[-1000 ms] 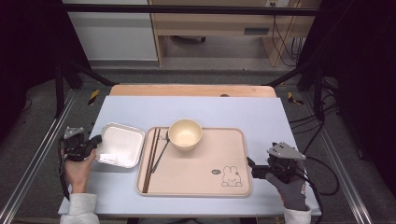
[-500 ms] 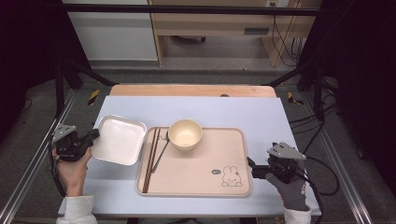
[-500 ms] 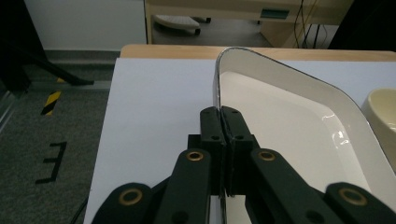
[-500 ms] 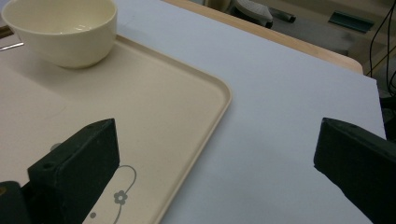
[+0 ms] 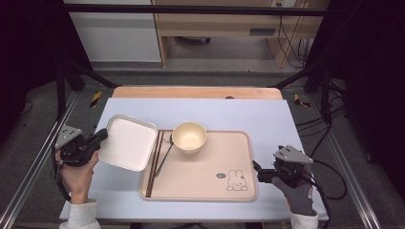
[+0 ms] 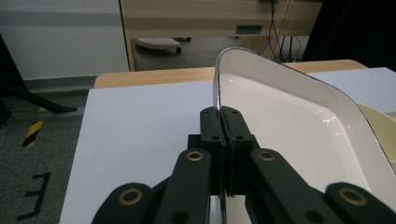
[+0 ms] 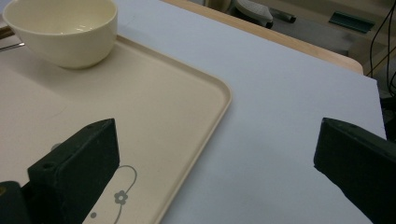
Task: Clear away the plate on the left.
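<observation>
Left gripper (image 6: 223, 122) clamped tight on rim of white square plate (image 5: 127, 142), tilted up left of tray (image 5: 200, 191). Probably rigid, glossy, slippery; rim grip suits. Right gripper (image 5: 260, 172) wide, empty.

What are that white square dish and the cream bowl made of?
The white square dish, held in the left gripper, looks like glossy melamine or glazed ceramic: thin rim, bright glints. The cream round bowl seems similar, smooth with a soft sheen.
</observation>
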{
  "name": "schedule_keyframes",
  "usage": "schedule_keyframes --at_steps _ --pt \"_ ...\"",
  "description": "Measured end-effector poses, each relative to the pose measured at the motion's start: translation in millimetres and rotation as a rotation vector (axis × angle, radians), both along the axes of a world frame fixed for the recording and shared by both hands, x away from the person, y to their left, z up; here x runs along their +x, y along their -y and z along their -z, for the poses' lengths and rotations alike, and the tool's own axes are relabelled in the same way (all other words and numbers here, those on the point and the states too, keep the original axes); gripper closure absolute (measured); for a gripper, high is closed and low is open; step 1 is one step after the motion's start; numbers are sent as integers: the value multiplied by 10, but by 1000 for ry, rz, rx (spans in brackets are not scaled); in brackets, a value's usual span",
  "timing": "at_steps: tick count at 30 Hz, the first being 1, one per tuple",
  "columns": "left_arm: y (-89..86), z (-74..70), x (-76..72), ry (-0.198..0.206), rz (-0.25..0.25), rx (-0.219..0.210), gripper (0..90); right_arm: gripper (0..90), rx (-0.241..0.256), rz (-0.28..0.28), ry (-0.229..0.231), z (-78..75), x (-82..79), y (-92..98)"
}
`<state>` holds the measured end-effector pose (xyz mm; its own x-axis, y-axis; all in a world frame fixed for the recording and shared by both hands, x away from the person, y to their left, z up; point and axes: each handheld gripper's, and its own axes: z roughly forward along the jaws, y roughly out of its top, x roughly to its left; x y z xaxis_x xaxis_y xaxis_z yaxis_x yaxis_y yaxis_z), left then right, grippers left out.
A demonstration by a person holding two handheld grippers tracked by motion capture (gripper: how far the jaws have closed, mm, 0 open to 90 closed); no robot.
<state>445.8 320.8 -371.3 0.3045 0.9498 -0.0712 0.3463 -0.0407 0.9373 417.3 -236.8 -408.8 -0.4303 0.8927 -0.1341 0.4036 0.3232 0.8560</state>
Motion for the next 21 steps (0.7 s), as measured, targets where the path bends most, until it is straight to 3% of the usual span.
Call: schedule_keyframes --at_steps 8,21 --pt "209 -37 -26 12 67 11 890 5 0 -3 4 -4 -2 6" --pt "591 -15 -31 7 166 74 890 5 -2 -4 -3 1 0 0"
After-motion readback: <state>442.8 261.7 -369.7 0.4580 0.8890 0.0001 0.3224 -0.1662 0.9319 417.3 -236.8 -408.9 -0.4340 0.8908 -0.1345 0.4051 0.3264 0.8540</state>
